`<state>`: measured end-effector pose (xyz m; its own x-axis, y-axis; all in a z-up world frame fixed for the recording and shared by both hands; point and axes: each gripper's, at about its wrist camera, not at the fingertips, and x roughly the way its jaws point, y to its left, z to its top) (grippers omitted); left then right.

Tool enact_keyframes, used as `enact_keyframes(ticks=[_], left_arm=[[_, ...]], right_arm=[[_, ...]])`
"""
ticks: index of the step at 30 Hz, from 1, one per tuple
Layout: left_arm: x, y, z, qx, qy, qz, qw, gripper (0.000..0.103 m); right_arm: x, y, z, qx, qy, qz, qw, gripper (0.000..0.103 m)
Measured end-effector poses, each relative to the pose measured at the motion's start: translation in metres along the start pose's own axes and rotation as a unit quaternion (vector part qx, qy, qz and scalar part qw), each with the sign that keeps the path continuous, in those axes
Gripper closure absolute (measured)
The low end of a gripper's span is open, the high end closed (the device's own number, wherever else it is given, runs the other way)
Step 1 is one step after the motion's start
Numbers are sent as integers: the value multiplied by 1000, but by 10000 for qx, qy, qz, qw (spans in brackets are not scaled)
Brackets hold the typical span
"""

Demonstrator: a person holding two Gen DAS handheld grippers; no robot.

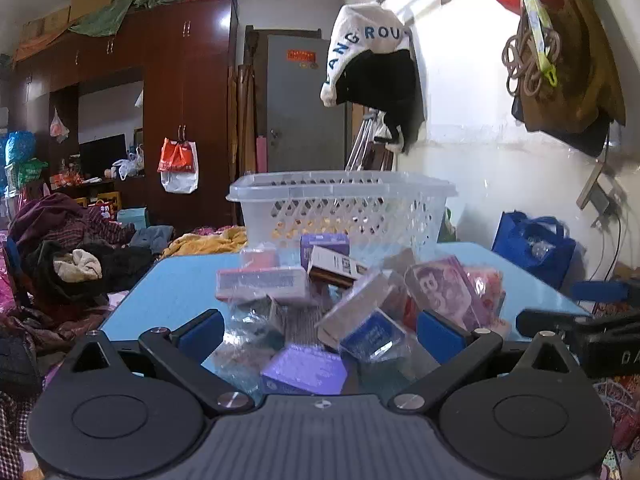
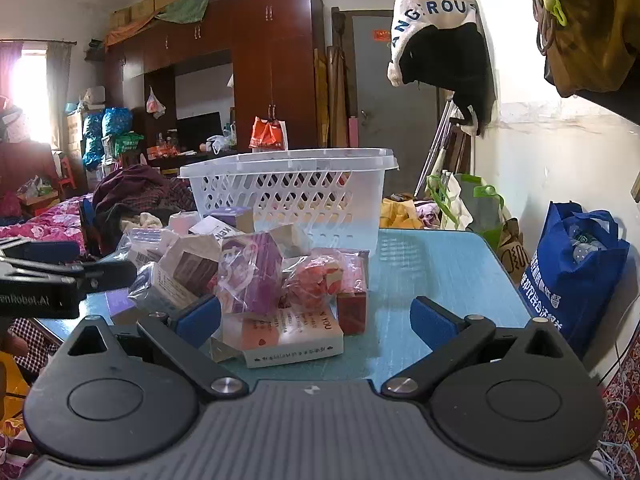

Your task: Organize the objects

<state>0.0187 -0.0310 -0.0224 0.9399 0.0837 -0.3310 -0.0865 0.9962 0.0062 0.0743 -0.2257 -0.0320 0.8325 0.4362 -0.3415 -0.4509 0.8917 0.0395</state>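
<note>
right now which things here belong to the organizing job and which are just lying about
Part of the job:
- heap of small wrapped boxes
- white lattice plastic basket
- light blue table

Just lying about:
- blue cloth bag
- white lettered cap
- pile of dark clothes

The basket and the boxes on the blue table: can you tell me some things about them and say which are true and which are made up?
1. The basket is white with holes in its sides. True.
2. The boxes are all inside the basket. False: they lie piled on the blue table in front of it.
3. The right tool is open. True.
4. The left tool grips a purple box. False: it is open, holding nothing.
</note>
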Motion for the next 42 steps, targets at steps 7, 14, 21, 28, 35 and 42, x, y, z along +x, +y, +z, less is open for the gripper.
enact_keyframes(ticks=[7,14,21,28,35,42], left_arm=[[8,-6,-10,51,191,14,9998,0],[8,-5,-15,25,207,17,9998,0],[9,-2,-13,-6,161,7,9999,0],[9,-2,-13,0,138,12,9999,0],[8,2,-12,-29,82,-16,10000,0],[6,4,-11,-43,35,-72,10000,0]], right_arm=[[0,-2,0,9,-27,38,10000,0],[3,-2,-2,6,39,99,9999,0],[3,0,-4,-35,16,143,9999,0],[5,1,-6,-48,71,202,9998,0],[7,4,-7,-78,132,275,9995,0],[6,4,-7,-54,141,321,9994,0]])
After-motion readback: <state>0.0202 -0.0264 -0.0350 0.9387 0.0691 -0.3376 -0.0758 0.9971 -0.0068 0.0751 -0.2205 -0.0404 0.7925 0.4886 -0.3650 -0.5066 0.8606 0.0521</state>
